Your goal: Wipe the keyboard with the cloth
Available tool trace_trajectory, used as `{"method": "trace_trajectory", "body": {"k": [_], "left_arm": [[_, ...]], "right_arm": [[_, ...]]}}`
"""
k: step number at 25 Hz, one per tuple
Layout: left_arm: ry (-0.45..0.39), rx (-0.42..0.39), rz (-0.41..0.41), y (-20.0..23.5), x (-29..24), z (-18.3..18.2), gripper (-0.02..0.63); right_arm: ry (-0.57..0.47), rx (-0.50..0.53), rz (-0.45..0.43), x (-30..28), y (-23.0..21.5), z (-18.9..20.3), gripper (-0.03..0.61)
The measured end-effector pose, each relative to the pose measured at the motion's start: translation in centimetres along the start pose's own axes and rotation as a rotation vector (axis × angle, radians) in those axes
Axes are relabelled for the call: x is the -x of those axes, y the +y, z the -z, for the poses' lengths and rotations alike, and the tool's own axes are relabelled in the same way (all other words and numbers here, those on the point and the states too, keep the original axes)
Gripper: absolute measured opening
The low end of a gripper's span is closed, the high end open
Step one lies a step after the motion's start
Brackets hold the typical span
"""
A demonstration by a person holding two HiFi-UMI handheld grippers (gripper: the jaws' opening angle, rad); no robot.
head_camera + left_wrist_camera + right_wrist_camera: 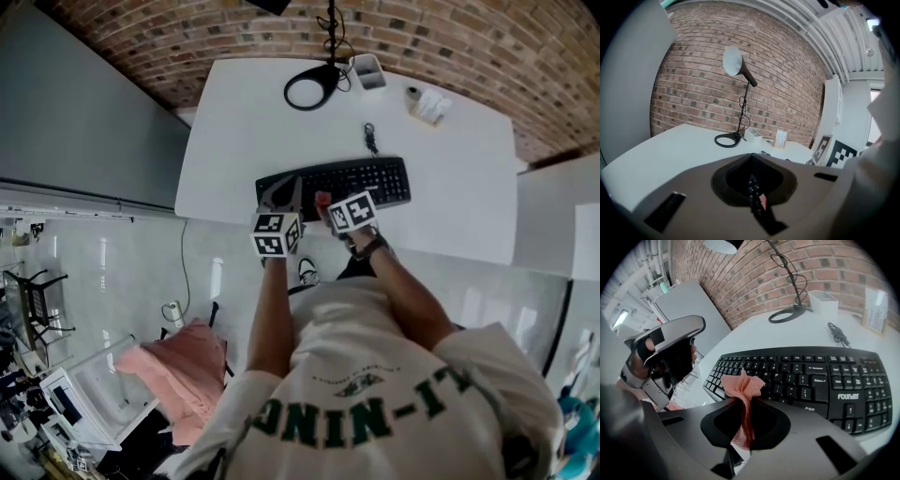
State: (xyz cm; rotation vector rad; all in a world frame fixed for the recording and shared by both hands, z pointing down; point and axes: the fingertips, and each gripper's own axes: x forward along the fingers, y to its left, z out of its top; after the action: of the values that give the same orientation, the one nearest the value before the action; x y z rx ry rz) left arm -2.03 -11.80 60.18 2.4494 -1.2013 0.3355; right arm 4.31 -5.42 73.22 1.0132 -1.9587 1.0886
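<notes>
A black keyboard [347,178] lies on the white table [244,122], near its front edge. My right gripper [745,401] is shut on a pink cloth [743,385], whose crumpled end sticks out just above the keyboard's [811,376] left-hand keys. In the head view the cloth [322,198] hangs over the keyboard's front edge at my right gripper [325,202]. My left gripper [281,199] hovers over the keyboard's left end, close beside the right one. Its jaws [752,159] stand together with nothing gripped. From the right gripper view the left gripper [661,357] shows at the left.
A desk lamp with a ring base [311,91] stands at the table's far side, next to a small white tray [369,71] and a small white box [429,103]. A short black cable [371,138] lies behind the keyboard. A brick wall [703,93] backs the table.
</notes>
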Motion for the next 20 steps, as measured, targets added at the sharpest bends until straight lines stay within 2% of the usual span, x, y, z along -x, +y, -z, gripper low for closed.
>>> {"method": "trace_trajectory", "body": {"k": [14,20], "left_arm": [[0.005,-0.029,0.071,-3.8,-2.9,-0.7,0.0],[0.03,-0.038,0.102,-5.5,-4.2,0.1,0.0]], "right_arm": [[-0.026,-0.065,0.04,2.7,-4.3,1.2,0.025],[-0.036,-0.093,0.062,3.8,-6.2,1.9,0.025]]}}
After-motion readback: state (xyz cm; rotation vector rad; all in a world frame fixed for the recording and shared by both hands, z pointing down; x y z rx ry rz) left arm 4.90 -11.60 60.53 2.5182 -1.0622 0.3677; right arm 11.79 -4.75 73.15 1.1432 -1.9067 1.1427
